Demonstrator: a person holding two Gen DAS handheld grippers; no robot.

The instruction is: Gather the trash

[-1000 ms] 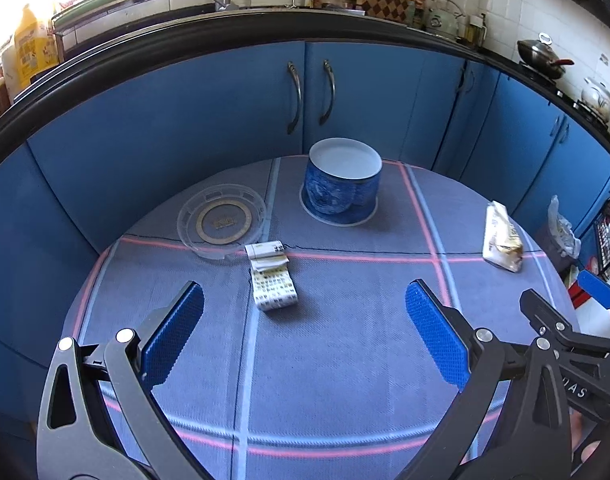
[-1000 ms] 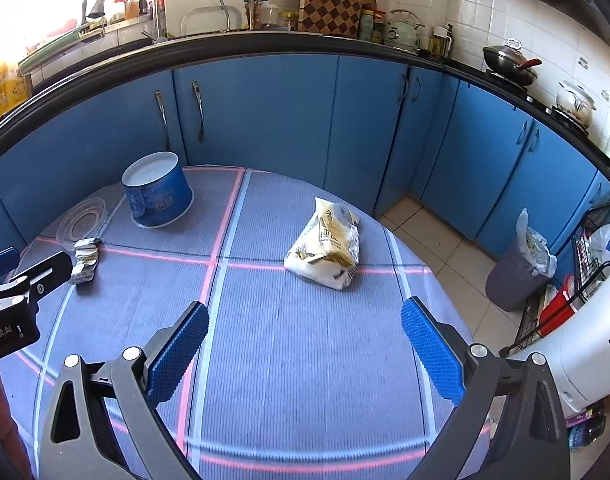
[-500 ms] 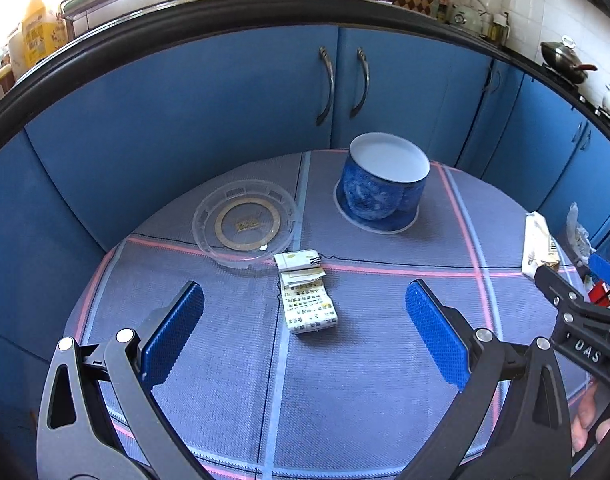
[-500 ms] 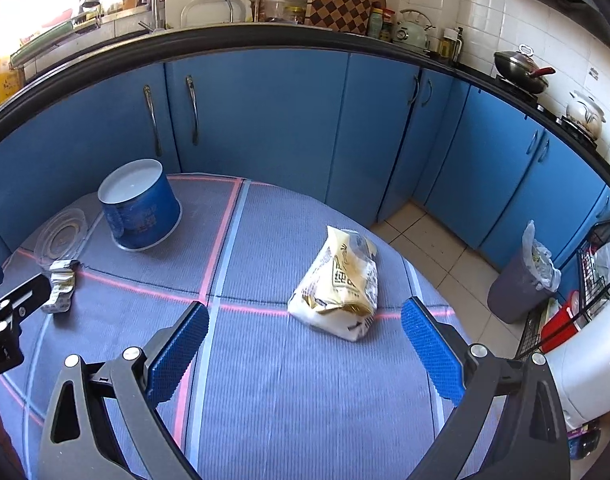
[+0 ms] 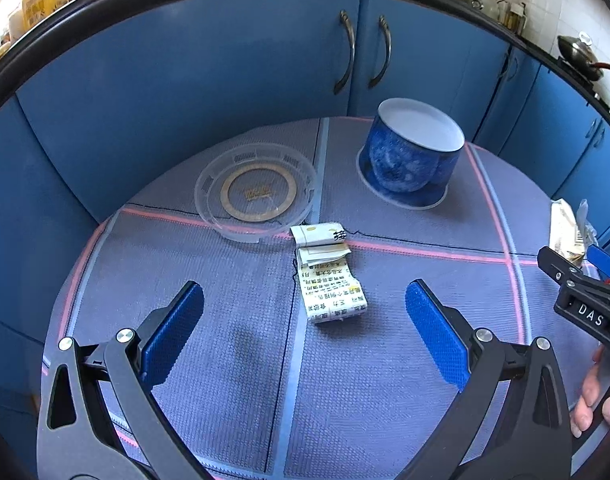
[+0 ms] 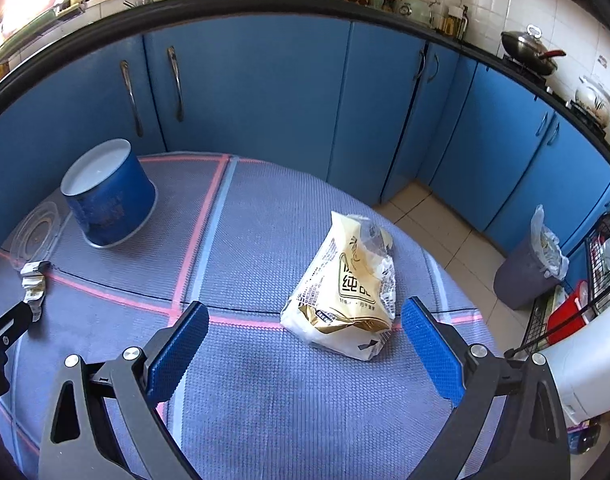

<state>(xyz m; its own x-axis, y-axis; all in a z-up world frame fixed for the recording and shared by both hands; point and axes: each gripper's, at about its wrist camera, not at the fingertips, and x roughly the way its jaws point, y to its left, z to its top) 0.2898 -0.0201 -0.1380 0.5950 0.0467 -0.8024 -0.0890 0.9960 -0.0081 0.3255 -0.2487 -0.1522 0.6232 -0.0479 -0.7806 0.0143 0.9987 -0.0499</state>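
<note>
A flattened white carton [image 5: 329,274] with printed text lies on the round table, just ahead of my open left gripper [image 5: 305,320]. The same carton [image 6: 33,284] shows small at the left of the right wrist view. A crumpled white and gold snack bag [image 6: 351,288] lies between and slightly beyond the blue pads of my open right gripper [image 6: 303,330]. That bag [image 5: 565,232] appears at the right edge of the left wrist view. A blue paper bowl [image 5: 415,158] stands upside down at the back, with a clear plastic lid [image 5: 257,192] to its left.
The table's purple cloth [image 6: 265,380] has pink and blue stripes. Blue cabinets [image 6: 265,100] curve behind it. A grey bin with a plastic liner [image 6: 531,266] stands on the tiled floor to the right. A person's fingers [image 5: 593,400] hold the right gripper.
Both grippers have moved forward and lower toward the table. The carton and the snack bag now look larger and closer to the pads. Both stay open.
</note>
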